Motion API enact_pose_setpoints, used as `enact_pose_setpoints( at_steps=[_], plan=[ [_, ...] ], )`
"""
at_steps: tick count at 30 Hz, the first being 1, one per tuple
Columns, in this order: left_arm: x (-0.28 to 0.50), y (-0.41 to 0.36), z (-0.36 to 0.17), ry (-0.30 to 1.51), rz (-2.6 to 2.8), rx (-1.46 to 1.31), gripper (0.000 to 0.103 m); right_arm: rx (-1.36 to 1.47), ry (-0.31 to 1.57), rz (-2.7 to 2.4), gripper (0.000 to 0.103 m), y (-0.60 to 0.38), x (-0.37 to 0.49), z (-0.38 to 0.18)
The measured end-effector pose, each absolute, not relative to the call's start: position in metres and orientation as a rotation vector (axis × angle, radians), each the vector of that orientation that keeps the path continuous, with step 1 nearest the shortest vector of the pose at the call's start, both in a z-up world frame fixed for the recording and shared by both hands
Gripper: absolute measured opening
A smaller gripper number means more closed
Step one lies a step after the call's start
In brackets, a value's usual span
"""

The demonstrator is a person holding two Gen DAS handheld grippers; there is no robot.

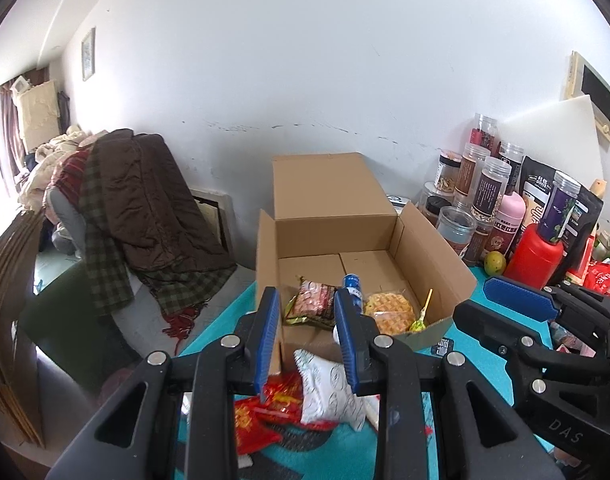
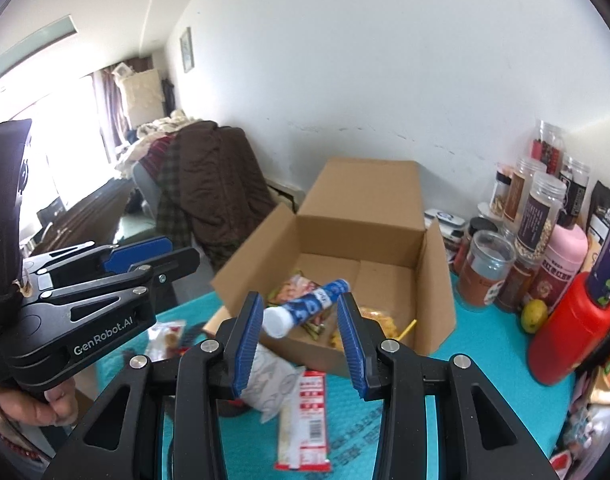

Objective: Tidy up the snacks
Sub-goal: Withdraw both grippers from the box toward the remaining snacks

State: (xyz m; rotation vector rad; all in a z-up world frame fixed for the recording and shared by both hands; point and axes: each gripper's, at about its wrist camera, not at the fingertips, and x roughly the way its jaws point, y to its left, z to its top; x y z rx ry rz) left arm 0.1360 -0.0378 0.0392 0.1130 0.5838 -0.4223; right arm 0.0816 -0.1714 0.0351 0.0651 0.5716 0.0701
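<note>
- Holding left gripper (image 1: 305, 296) wide open, empty, just before the cardboard box (image 1: 433, 256).
- Keeping right gripper (image 2: 301, 298) spread wide too, gripping nothing.
- Seeing blue-white tube (image 2: 307, 305) tilting over the box's front wall, seemingly untouched.

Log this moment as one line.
left gripper: open, empty | right gripper: open | blue-white tube: tilted over cardboard box, unclamped | white packet: outside box
</note>
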Motion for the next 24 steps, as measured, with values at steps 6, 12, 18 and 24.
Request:
enact_pose_setpoints(
  at_steps=[6, 12, 18, 24],
  plan=[
    [0.108, -0.017, 0.047, 0.556, -0.395, 0.111, 0.028, 0.053, 0.549, 0.103, 0.039, -0.153, 0.06, 0.039],
    [0.089, 0.001, 0.045, 0.565, -0.363, 0.107, 0.028, 0.046, 0.521, 0.139, 0.046, -0.133, 0.039, 0.039],
    [0.077, 0.013, 0.034, 0.6, -0.363, 0.095, 0.028, 0.048, 0.537, 0.167, 0.046, -0.119, 0.029, 0.03],
    [0.075, 0.025, 0.02, 0.641, -0.332, 0.089, 0.028, 0.077, 0.569, 0.182, 0.046, -0.111, 0.026, 0.014]
  ],
)
